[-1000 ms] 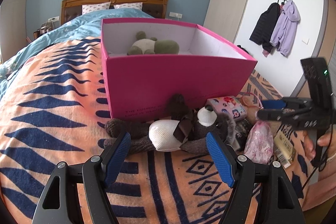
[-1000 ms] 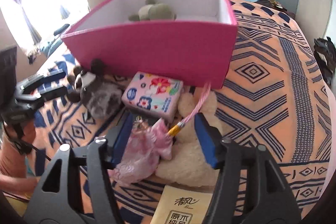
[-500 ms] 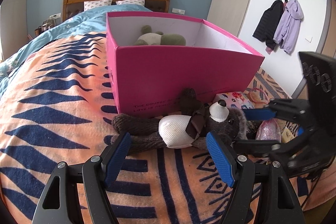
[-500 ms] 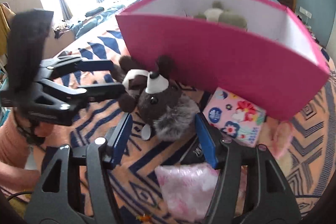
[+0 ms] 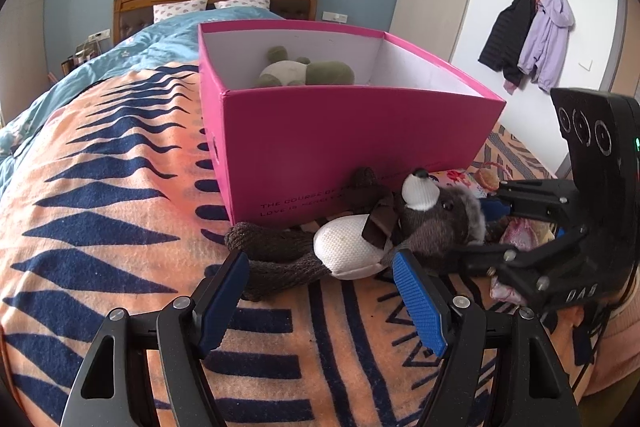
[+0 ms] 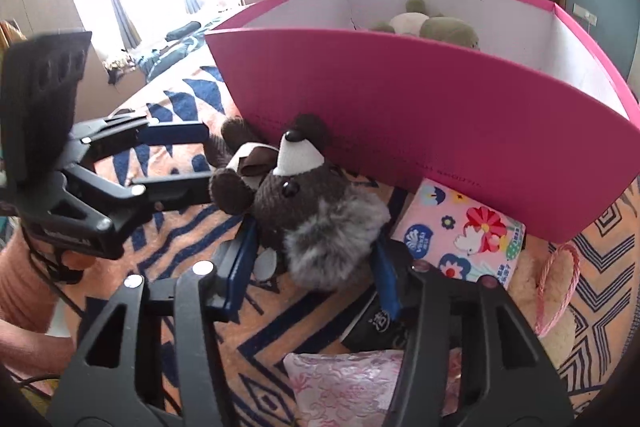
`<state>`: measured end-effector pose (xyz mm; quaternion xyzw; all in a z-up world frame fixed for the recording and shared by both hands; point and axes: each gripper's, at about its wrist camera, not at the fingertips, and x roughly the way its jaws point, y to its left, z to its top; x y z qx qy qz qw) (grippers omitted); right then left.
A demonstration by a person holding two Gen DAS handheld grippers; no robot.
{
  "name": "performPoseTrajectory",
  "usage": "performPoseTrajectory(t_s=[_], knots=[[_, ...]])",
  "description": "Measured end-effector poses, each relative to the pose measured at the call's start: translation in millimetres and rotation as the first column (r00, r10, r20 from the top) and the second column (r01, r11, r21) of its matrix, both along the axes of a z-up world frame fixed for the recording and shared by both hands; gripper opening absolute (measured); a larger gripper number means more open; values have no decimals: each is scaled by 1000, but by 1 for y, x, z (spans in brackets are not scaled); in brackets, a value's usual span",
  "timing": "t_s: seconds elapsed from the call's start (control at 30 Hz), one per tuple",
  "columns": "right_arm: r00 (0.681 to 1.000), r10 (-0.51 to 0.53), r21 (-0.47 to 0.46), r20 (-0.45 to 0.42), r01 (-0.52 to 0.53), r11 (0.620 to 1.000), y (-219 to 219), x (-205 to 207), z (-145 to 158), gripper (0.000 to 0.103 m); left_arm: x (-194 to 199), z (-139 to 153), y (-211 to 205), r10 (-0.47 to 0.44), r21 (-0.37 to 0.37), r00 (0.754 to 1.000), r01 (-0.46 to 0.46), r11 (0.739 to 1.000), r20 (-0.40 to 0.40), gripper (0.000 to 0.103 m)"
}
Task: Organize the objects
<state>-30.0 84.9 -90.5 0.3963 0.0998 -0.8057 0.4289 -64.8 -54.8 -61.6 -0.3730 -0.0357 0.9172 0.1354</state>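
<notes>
bedroom, patterned blanket (image 5: pixel 120 227): right gripper (image 6: pixel 316 267) gapes around the furry head of the brown plush dog (image 6: pixel 304 203), gripping nothing yet; left gripper (image 5: pixel 320 287), also wide and empty, faces its belly. dog lies lengthwise along the pink box (image 5: pixel 340 139), touching it; print reads "the course of… love is…".

Black frames, silver screws, blue ribbed fingers (image 5: pixel 418 303)

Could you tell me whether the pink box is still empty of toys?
No, a green and cream plush toy already lies inside the pink box, against its far wall.
</notes>
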Motion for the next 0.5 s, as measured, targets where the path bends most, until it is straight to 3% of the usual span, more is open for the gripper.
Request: performPoseTrajectory(t_s=[0.33, 0.5], knots=[[995, 4, -100, 104, 7, 995, 20, -16, 13, 53, -1, -3, 24, -109, -65, 994, 109, 992, 5, 76], [993, -18, -87, 116, 28, 996, 23, -22, 11, 55, -5, -6, 30, -124, -80, 992, 125, 989, 16, 57]])
